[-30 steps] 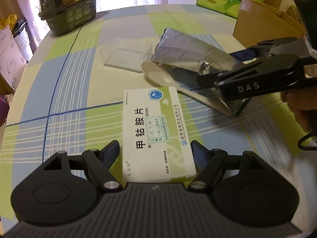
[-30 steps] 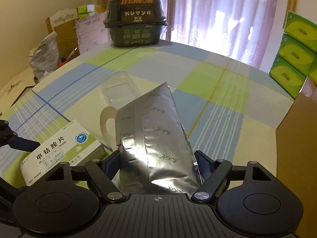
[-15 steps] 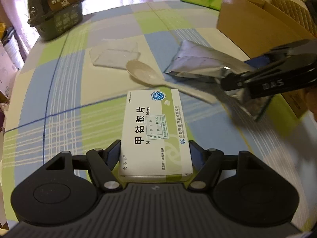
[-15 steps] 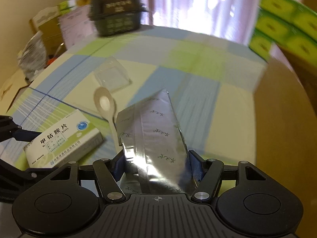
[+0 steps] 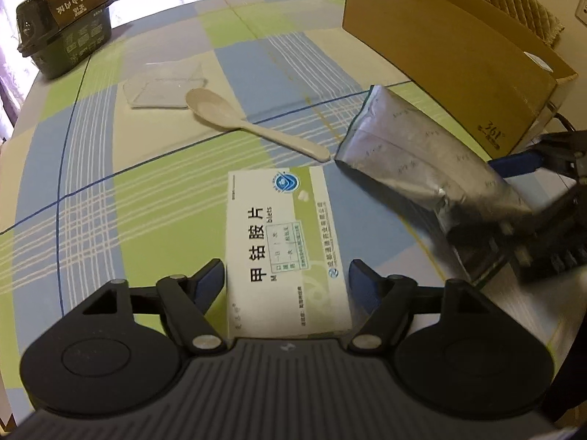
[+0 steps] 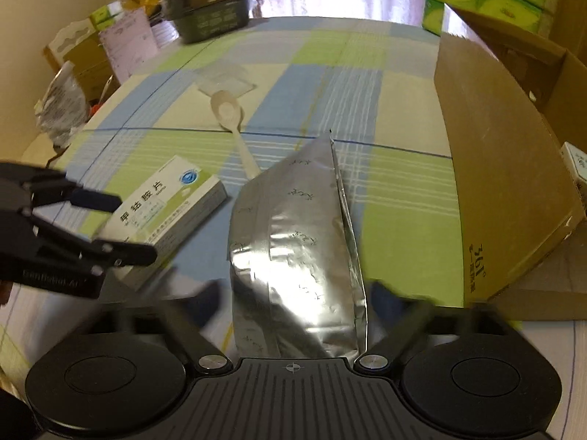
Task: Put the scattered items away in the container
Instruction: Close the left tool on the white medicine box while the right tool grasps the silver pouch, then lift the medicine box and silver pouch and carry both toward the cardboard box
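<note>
Silver foil of a pouch [image 6: 297,256] is being shown between the fingers of the right tool [image 6: 297,304], with its far end pointing across the checked worktop [image 6: 330,58]; those fingers are blurred, so whether the pouch is being pinched cannot be told. In the left wrist view, the same pouch [image 5: 414,157] is being seen near the brown cardboard box [image 5: 451,62], whose wall is standing just beyond it. A white and green medicine box [image 5: 286,249] is being framed by the left tool [image 5: 286,282], whose blue pads are lying close against its two long sides; from the right wrist view the medicine box [image 6: 172,205] is being gripped between those fingers. A pale plastic spoon [image 5: 245,124] is being left flat on the worktop, its handle tip just beside the pouch's corner. A clear plastic tray [image 5: 165,88] is lying just behind the spoon's bowl. A dark lidded food container [image 5: 66,25] is being seen at the far edge, well apart.
</note>
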`<state>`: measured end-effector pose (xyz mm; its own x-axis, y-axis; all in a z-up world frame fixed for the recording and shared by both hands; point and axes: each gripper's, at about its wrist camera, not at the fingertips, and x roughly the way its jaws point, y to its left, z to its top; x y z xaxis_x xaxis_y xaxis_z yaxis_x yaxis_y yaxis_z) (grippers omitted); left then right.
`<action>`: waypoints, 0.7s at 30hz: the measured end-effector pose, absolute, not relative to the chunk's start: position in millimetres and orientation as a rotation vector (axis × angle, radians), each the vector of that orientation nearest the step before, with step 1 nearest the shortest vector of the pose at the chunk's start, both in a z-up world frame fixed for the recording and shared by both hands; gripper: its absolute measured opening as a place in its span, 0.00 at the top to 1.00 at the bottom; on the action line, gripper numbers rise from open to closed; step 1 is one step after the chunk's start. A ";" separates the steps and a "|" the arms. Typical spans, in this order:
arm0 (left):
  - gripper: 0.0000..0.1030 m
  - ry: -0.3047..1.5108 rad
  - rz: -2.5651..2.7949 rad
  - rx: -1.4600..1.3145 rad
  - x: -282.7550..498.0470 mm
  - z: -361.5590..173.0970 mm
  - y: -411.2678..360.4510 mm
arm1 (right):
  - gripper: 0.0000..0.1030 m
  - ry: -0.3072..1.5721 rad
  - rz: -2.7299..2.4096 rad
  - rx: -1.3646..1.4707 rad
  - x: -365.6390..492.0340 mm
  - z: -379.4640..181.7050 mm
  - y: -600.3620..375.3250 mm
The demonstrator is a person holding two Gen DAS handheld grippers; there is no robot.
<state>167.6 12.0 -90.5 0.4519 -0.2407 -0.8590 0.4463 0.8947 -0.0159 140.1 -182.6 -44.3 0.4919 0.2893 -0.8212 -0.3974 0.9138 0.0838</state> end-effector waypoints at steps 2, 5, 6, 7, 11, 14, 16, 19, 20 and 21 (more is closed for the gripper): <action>0.28 1.013 -0.424 0.231 168.9 -89.8 9.3 | 0.00 0.954 0.423 -0.150 139.8 -42.2 -182.5; 0.28 1.010 -0.412 0.222 175.4 -92.1 8.1 | 0.00 0.941 0.430 -0.211 140.9 -43.8 -181.9; 0.27 1.010 -0.405 0.225 178.1 -93.4 7.4 | 0.00 0.938 0.434 -0.232 144.0 -46.9 -179.0; 0.27 1.010 -0.402 0.232 179.9 -94.0 6.8 | 0.00 0.937 0.444 -0.248 146.0 -47.6 -177.9; 0.27 1.018 -0.405 0.259 184.0 -96.4 3.9 | 0.00 0.949 0.488 -0.262 160.7 -53.0 -172.4; 0.28 1.024 -0.411 0.262 185.8 -98.3 1.8 | 0.00 0.966 0.515 -0.258 171.6 -56.2 -167.4; 0.28 1.031 -0.404 0.274 186.9 -100.2 0.7 | 0.00 0.996 0.524 -0.265 177.7 -59.6 -164.3; 0.30 1.042 -0.405 0.270 187.6 -102.2 0.9 | 0.16 1.027 0.538 -0.258 178.4 -60.5 -165.0; 0.31 1.047 -0.409 0.268 187.6 -102.9 1.1 | 0.18 1.046 0.549 -0.246 178.9 -61.6 -165.0; 0.32 1.049 -0.411 0.265 187.6 -103.3 1.3 | 0.18 1.058 0.548 -0.246 179.2 -63.2 -164.9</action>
<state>187.6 1.3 -103.3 0.4327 -0.2014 -0.8788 0.4494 0.8932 0.0166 179.2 -164.9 -63.2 0.3736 0.3081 -0.8749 -0.5374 0.8407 0.0666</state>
